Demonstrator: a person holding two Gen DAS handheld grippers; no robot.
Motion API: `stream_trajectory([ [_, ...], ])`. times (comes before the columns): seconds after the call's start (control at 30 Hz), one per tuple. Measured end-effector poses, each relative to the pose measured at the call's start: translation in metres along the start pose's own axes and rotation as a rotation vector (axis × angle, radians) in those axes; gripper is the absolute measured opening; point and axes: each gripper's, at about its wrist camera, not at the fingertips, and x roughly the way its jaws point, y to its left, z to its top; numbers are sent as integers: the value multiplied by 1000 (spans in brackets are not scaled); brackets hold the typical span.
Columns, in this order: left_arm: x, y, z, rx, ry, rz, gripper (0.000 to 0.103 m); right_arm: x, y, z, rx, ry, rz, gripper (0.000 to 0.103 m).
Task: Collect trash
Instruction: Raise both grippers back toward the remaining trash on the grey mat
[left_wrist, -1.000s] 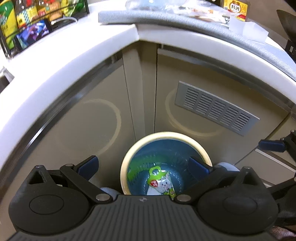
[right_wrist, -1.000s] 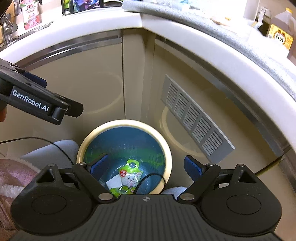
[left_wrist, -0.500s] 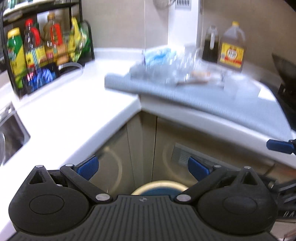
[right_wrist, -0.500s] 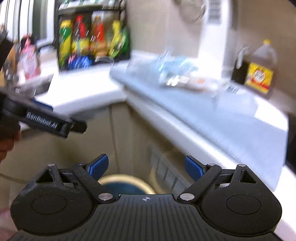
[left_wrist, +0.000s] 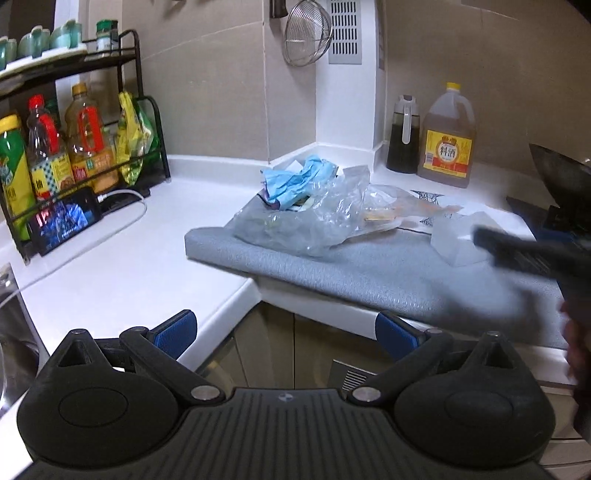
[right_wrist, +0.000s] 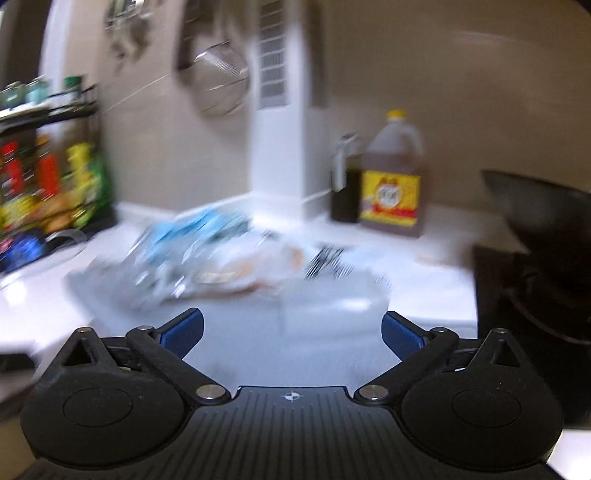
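Up at counter level, both grippers face a white L-shaped worktop (left_wrist: 122, 273) backed by beige wall tiles. A grey mat (left_wrist: 369, 269) covers the worktop's right run, overhanging its front edge. The trash, a crumpled clear plastic bag (left_wrist: 314, 218) with blue wrappers (left_wrist: 295, 179) on top, lies at the mat's back left corner, near the inner corner of the worktop. The left gripper (left_wrist: 286, 330) stands wide with nothing between its fingers. The right gripper (right_wrist: 291, 328), blurred, is opening and also empty. A bottle rack (left_wrist: 74, 147) fills the far left edge.
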Motion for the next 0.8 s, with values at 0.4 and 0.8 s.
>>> stream_trajectory([
  [0.4,-3,23,-13,-35,7,46,103,66,19,23,-55,-6,-139,103],
  [0.8,0,25,-14,-48,27,34,103,78,47,13,-204,79,50,103],
])
